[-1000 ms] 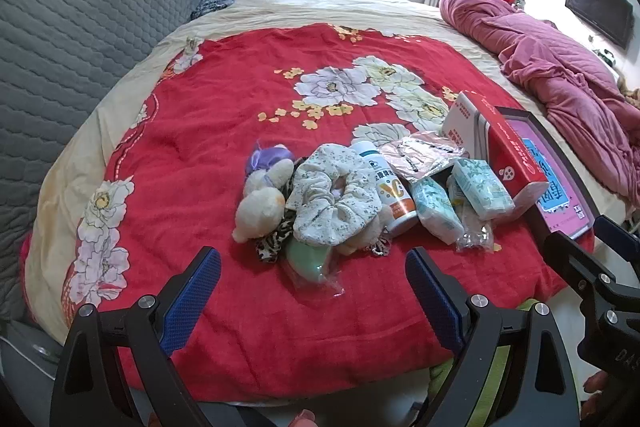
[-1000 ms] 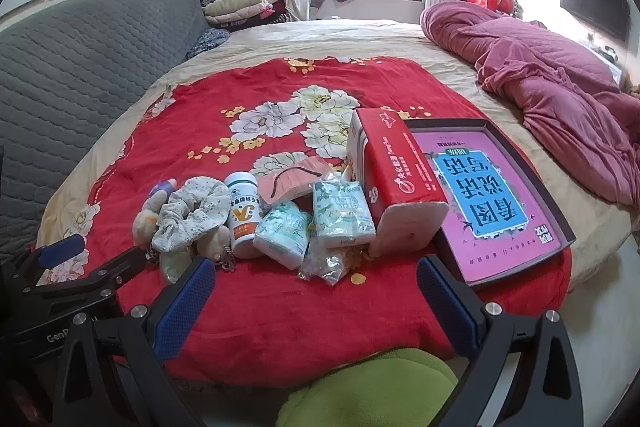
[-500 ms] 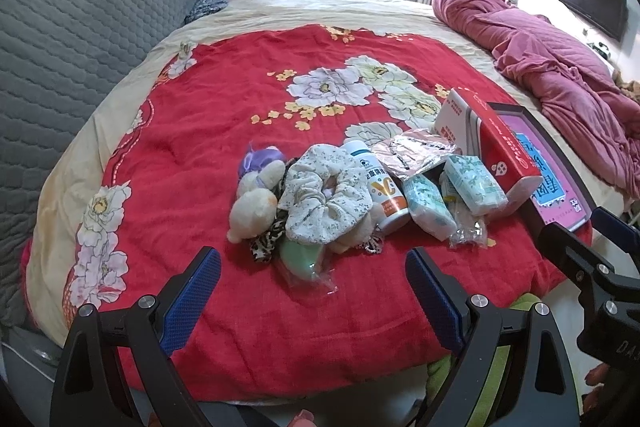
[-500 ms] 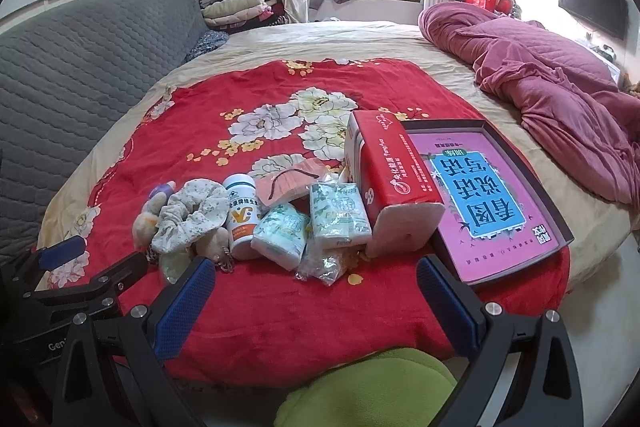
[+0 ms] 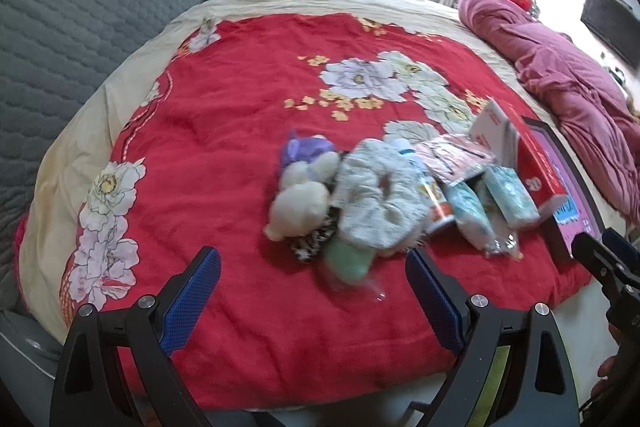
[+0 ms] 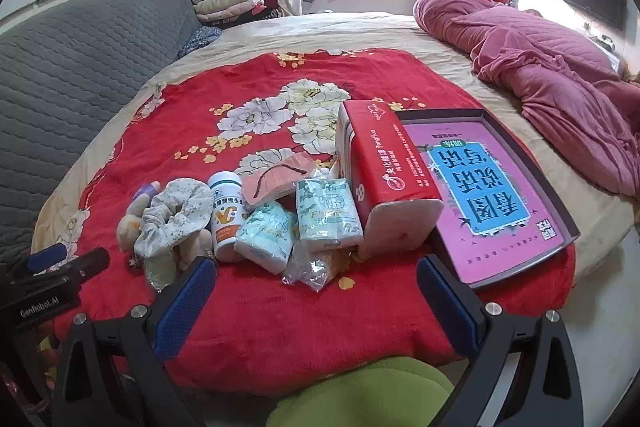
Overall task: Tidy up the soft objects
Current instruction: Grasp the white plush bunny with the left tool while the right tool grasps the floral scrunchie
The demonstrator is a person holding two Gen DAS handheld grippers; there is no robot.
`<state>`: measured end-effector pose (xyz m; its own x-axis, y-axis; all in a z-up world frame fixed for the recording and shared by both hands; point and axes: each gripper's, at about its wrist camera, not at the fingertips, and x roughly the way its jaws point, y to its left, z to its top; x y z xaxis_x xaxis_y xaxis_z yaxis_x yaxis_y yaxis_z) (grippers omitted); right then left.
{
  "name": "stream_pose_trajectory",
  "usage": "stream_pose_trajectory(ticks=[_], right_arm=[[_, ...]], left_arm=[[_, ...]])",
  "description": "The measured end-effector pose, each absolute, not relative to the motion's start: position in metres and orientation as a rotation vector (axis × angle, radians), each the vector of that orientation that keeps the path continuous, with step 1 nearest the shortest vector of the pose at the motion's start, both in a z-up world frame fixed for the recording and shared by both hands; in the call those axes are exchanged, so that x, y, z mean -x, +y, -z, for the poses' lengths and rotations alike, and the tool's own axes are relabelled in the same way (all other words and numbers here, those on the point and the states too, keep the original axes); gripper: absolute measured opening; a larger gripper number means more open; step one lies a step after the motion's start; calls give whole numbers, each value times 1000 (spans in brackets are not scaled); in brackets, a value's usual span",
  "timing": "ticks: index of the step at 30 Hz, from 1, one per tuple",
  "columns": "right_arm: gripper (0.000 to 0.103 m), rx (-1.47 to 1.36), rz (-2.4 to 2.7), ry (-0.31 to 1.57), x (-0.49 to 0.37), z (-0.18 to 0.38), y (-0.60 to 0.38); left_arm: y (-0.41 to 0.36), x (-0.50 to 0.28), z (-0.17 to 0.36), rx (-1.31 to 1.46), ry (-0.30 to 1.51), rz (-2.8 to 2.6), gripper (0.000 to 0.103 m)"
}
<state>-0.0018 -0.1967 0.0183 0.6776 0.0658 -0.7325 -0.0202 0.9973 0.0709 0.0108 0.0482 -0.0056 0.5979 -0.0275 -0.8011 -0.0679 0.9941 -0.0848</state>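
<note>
A heap of small things lies on the red flowered blanket (image 5: pixel 224 131): a cream and purple plush toy (image 5: pixel 298 201), a floral scrunchie (image 5: pixel 378 201) (image 6: pixel 180 213), a pale green pouch (image 5: pixel 348 259), a white pill bottle (image 6: pixel 228 215), two teal tissue packs (image 6: pixel 326 213) and a pink mask packet (image 6: pixel 276 179). A red tissue box (image 6: pixel 388 171) leans beside them. My left gripper (image 5: pixel 312 273) hovers open just in front of the plush and scrunchie. My right gripper (image 6: pixel 316 283) is open, low before the tissue packs. Nothing is held.
A dark tray with a pink printed sheet (image 6: pixel 496 187) lies right of the red box. A crumpled pink quilt (image 6: pixel 540 67) fills the bed's right side. A grey padded headboard (image 6: pixel 80 67) runs along the left. Something green (image 6: pixel 360 395) sits below the bed edge.
My left gripper has swung left and moved closer to the heap, so the objects sit further right and larger in its view. The right gripper has hardly moved.
</note>
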Motion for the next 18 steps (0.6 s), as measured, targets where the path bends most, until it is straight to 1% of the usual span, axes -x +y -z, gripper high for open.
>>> stream_pose_trajectory(ticks=[3, 8, 11, 18], right_arm=[[101, -52, -51, 835, -4, -13, -194], [101, -63, -71, 865, -16, -7, -188], [101, -52, -96, 860, -23, -6, -177], [101, 43, -233, 878, -38, -1, -115]], left_arm=[[56, -19, 11, 152, 945, -5, 94], [59, -32, 20, 134, 964, 4, 94], [75, -46, 27, 145, 977, -21, 94], [88, -88, 44, 160, 1027, 20, 94]])
